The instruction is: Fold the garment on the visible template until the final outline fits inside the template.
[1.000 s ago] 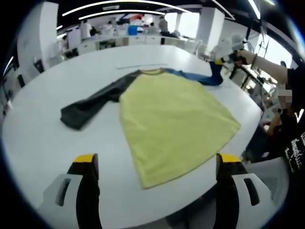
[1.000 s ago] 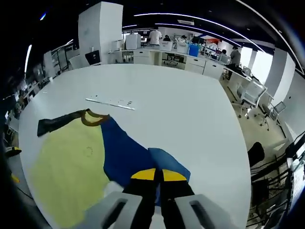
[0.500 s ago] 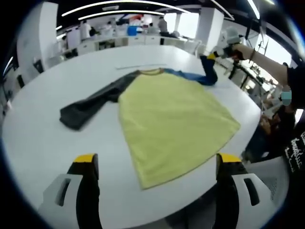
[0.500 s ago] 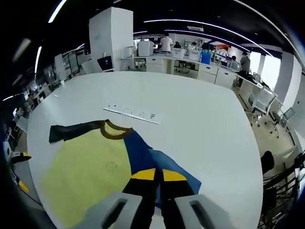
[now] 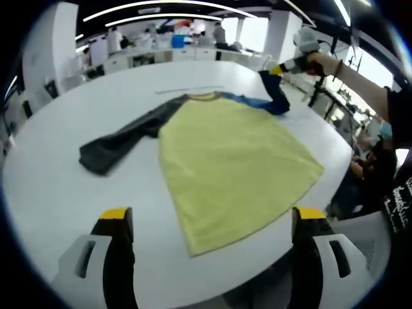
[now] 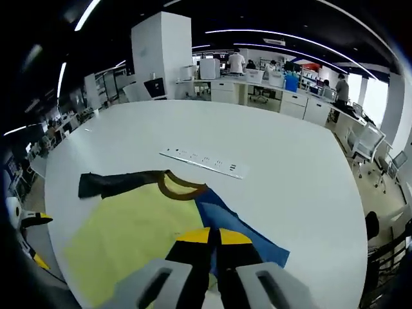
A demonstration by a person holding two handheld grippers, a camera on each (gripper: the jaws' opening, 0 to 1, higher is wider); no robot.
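Note:
A long-sleeved shirt lies flat on the white table [image 5: 58,161], with a yellow body [image 5: 232,161], a brown collar [image 6: 182,188] and a dark grey sleeve [image 5: 122,141] stretched out to the left. Its blue sleeve [image 5: 273,96] is lifted off the table at the far right by my right gripper [image 5: 278,69], which is shut on the cuff. In the right gripper view the jaws [image 6: 214,237] are closed over the blue sleeve [image 6: 241,241] above the yellow body [image 6: 129,238]. My left gripper [image 5: 209,215] stands open near the shirt's hem, holding nothing.
A thin white strip [image 6: 205,161] lies on the table beyond the collar. A person's arm [image 5: 360,80] holds the right gripper. Office chairs [image 6: 360,138] stand past the table's edge, and desks with people line the back of the room.
My right gripper has lifted the blue sleeve's cuff higher and carried it left, toward the shirt's body. The left gripper has stayed where it was.

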